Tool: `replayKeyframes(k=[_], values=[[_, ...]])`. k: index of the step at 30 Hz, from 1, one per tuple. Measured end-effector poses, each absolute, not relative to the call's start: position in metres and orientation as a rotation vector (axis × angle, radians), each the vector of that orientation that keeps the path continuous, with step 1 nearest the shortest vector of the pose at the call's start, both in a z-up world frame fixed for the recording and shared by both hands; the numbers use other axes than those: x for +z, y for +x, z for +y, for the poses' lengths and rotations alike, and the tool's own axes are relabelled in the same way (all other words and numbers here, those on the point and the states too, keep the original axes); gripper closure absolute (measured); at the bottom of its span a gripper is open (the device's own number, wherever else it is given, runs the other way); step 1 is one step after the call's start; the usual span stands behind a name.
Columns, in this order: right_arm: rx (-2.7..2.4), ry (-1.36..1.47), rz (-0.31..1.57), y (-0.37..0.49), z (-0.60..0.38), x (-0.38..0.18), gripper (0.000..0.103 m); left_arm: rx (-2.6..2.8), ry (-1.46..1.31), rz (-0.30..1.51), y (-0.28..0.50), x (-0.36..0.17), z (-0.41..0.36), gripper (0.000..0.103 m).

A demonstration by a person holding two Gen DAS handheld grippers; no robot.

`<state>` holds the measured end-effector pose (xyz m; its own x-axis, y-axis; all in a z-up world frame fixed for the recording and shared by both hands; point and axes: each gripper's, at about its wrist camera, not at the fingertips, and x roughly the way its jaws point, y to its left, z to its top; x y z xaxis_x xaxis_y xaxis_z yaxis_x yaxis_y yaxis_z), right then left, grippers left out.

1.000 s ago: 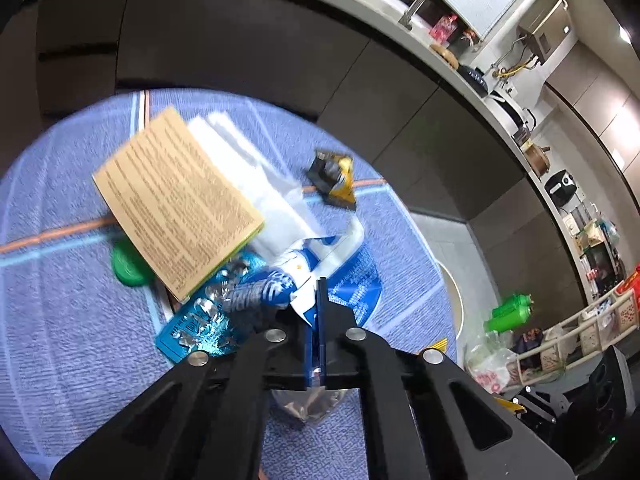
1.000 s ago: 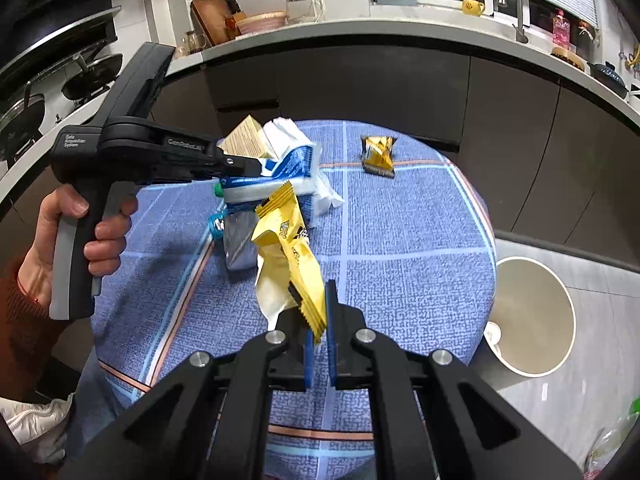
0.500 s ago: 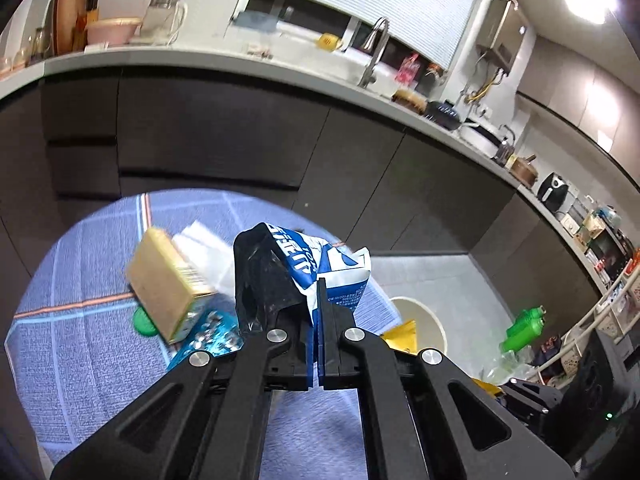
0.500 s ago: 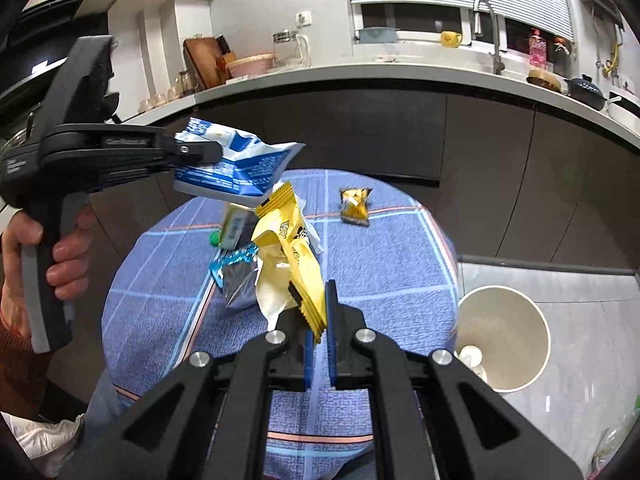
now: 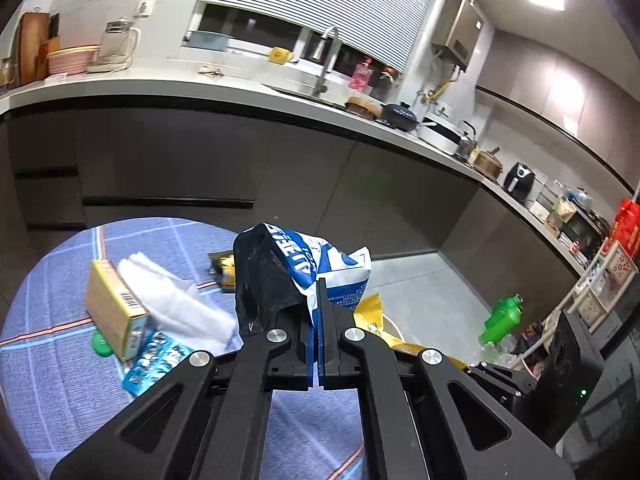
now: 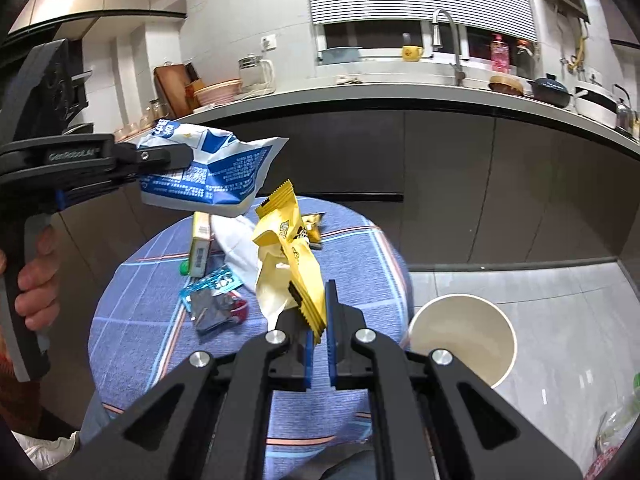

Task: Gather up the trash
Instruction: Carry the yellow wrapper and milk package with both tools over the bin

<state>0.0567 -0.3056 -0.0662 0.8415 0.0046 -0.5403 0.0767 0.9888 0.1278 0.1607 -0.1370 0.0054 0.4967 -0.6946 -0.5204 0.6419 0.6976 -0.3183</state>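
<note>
My left gripper [image 5: 319,300] is shut on a blue and white bag [image 5: 304,268] and holds it high above the round blue table [image 5: 48,392]. The bag also shows in the right wrist view [image 6: 208,172], at the left. My right gripper [image 6: 318,320] is shut on a yellow wrapper [image 6: 292,256], raised over the table's right side. A round white bin [image 6: 460,340] stands on the floor just right of the table.
On the table lie a yellow box [image 5: 112,304], white tissue [image 5: 176,304], a blue foil pack [image 5: 152,360], a green cap [image 5: 100,346] and a small yellow and black wrapper [image 5: 224,268]. Dark cabinets [image 6: 440,184] curve behind.
My left gripper has lifted the blue and white bag off the table and carried it up. My right gripper has risen with the yellow wrapper, and the bin has come nearer.
</note>
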Motion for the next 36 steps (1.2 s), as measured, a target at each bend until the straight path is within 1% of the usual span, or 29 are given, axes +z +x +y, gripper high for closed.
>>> replayKeyframes(k=[11, 19, 26, 36], values=[[-0.193, 0.215, 0.563, 0.037, -0.362, -0.078, 0.096, -0.922, -0.056, 0.7, 0.151, -0.007, -0.199, 0.102], [-0.305, 0.284, 0.577, 0.024, -0.412, -0.1, 0.096, -0.979, -0.028, 0.731, 0.15, -0.023, -0.25, 0.102], [-0.37, 0.349, 0.626, 0.026, -0.447, -0.133, 0.096, -1.008, 0.033, 0.773, 0.157, -0.052, -0.299, 0.102], [-0.403, 0.43, 0.688, 0.041, -0.486, -0.178, 0.096, -1.019, 0.098, 0.888, 0.179, -0.113, -0.361, 0.102]])
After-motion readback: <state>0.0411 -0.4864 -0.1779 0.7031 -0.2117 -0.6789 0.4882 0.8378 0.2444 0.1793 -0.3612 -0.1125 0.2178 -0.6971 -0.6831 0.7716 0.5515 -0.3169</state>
